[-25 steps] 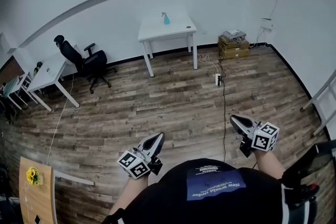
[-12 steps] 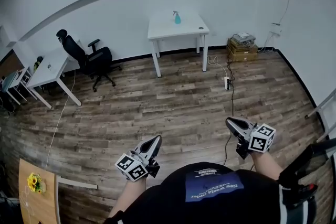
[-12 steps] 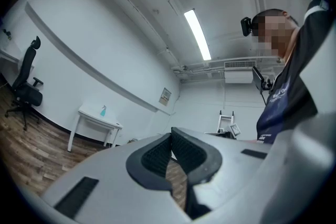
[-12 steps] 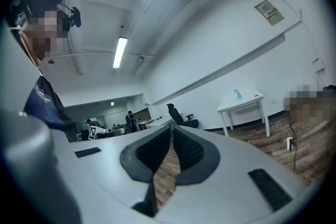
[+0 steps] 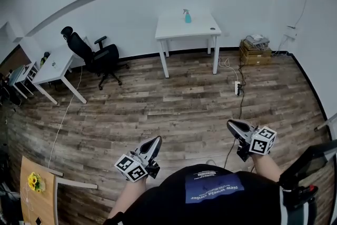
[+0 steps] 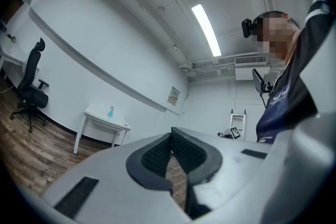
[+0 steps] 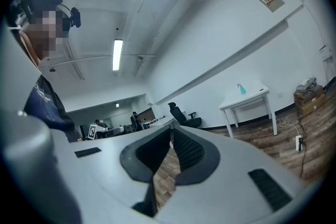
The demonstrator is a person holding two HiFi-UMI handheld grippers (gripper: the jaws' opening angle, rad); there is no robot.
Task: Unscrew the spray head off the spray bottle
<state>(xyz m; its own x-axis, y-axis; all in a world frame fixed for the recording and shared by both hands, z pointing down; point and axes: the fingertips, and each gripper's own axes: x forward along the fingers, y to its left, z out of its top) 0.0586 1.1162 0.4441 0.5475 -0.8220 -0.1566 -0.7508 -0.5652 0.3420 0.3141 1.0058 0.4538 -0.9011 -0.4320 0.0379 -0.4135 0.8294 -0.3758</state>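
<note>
**Room contents, head view, listed left to right**

1. Light wooden side table [image 5: 39,203], eight o'clock, carrying a bunch of yellow flowers [image 5: 33,180].
2. White rectangular desk [image 5: 52,67], ten o'clock, with a black office chair [image 5: 100,56] just beside it.
3. Left gripper [image 5: 156,139], grey two-jaw body with a marker cube, seven o'clock. Jaws pressed together, nothing between the ribbed pads.
4. White four-legged table [image 5: 205,29], twelve o'clock, against the far wall. On its top stands the small teal plastic spray bottle [image 5: 187,18], upright, with its pale spray head [image 5: 186,11] fitted on, well apart from both grippers.
5. Right gripper [image 5: 230,124], same make, four o'clock. Jaws likewise closed on nothing.
6. White power strip [image 5: 237,88], three o'clock, lying on the brown wood-plank floor [image 5: 174,108].
7. Stacked brown cardboard boxes [image 5: 256,53], two o'clock, by the wall.
</note>
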